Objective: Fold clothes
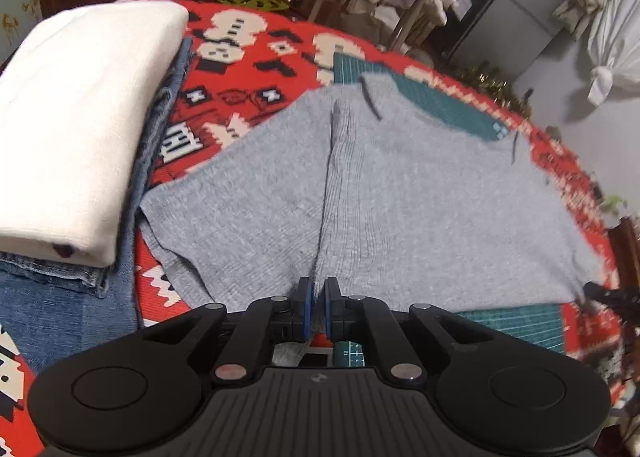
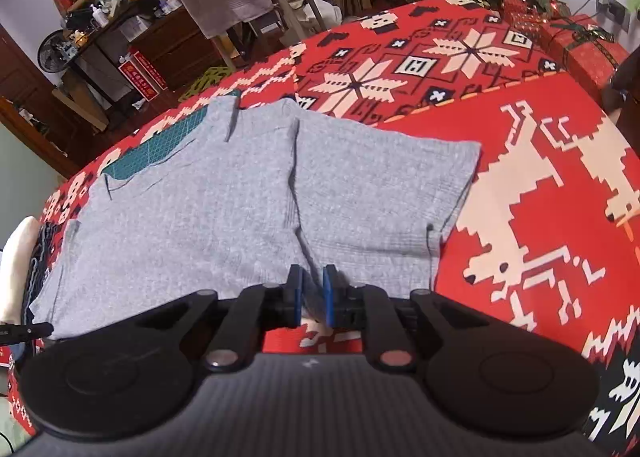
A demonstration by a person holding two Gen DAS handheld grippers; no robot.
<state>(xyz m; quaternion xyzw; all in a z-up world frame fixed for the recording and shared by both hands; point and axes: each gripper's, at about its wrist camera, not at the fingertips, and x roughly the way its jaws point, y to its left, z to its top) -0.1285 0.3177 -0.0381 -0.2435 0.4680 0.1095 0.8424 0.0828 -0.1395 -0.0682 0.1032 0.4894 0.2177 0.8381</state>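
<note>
While pinched, grey garment [image 1: 400, 197], no legible labels

Red patterned tablecloth [image 2: 520, 145], cluttered wood shelves [image 2: 100, 17] at back, grey fridge [image 1: 516, 13], pale walls.

Black left gripper [image 1: 316, 307], blue-padded fingers [image 1: 305, 307], silver pivots

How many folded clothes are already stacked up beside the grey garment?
2 that I can see: a folded white knit garment on top and folded blue denim jeans beneath it, left of the grey knit garment. More may lie hidden underneath.
</note>
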